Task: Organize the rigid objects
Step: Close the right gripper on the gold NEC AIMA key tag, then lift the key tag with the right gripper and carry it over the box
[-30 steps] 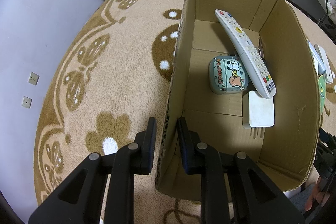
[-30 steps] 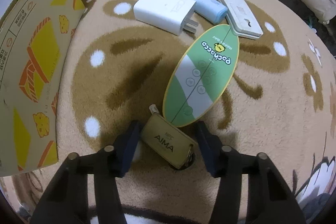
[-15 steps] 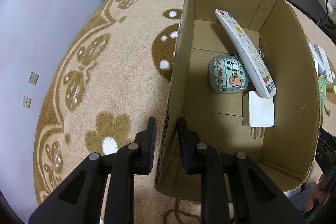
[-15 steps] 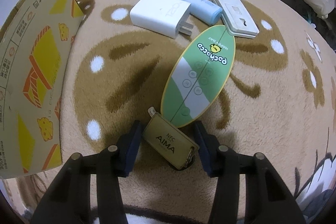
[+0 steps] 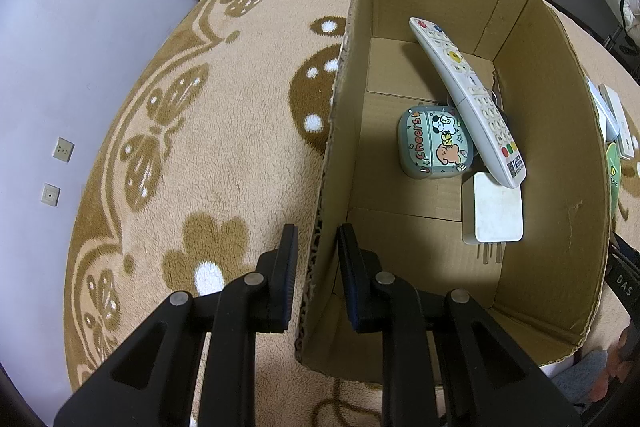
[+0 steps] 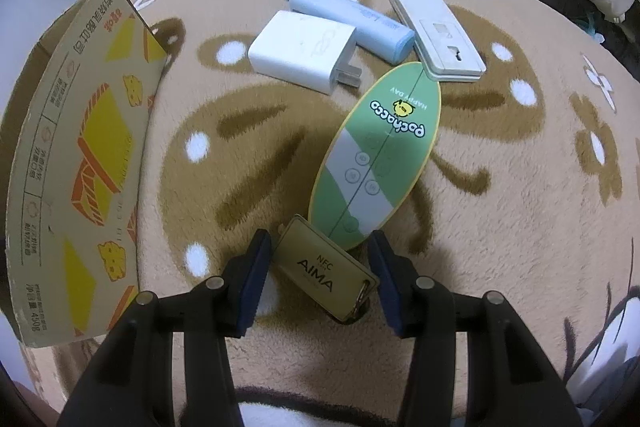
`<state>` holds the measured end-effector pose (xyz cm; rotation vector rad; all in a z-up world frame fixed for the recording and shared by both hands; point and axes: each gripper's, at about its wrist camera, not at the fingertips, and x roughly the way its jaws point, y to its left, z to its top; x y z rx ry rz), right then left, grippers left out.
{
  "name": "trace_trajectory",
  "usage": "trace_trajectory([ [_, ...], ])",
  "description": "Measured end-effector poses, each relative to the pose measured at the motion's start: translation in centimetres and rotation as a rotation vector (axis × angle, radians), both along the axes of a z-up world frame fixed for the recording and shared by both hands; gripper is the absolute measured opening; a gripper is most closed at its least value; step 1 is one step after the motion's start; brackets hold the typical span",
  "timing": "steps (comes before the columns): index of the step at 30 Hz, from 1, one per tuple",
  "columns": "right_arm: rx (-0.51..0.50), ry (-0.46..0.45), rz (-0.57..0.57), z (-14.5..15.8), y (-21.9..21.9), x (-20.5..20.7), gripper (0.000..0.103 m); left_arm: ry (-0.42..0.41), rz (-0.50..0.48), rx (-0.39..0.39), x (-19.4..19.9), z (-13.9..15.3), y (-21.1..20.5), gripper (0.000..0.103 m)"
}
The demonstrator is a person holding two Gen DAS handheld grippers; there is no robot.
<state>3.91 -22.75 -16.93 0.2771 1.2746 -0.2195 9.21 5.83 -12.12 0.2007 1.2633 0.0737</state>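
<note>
- My right gripper [image 6: 320, 275] has the gold key tag [image 6: 326, 273] between its half-open fingers, long axis slanting across the gap; I judge the pads are pinching its corners, though contact is hard to confirm.
- I point steeply down at the rug [image 6: 500, 187]; the green oval remote [image 6: 376, 163] lies just beyond the tag.
- My left gripper [image 5: 318, 267], nearly shut, clamps the cardboard box [image 5: 344, 99] wall, steadying it.
- Farther off lie a white charger [image 6: 300, 51], blue power bank [image 6: 352, 19] and white remote [image 6: 436, 35].

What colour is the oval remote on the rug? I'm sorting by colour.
Green with a grey band and yellow edge: the oval remote, clearest in the right wrist view.
</note>
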Motion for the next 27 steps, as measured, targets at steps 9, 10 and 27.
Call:
trace_trajectory([
  [9, 0.026, -0.048, 0.002, 3.2, -0.4, 0.8, 0.053, 0.001, -0.006, 0.011, 0.0, -0.1, 0.0, 0.02],
  [10, 0.03, -0.053, 0.001, 3.4, -0.3, 0.8, 0.053, 0.002, -0.006, 0.011, 0.0, 0.0, -0.1, 0.02],
  [27, 0.1, -0.146, 0.003, 7.2, 1.2, 0.3, 0.053, -0.001, -0.019, 0.041, -0.1, 0.0, -0.5, 0.02],
])
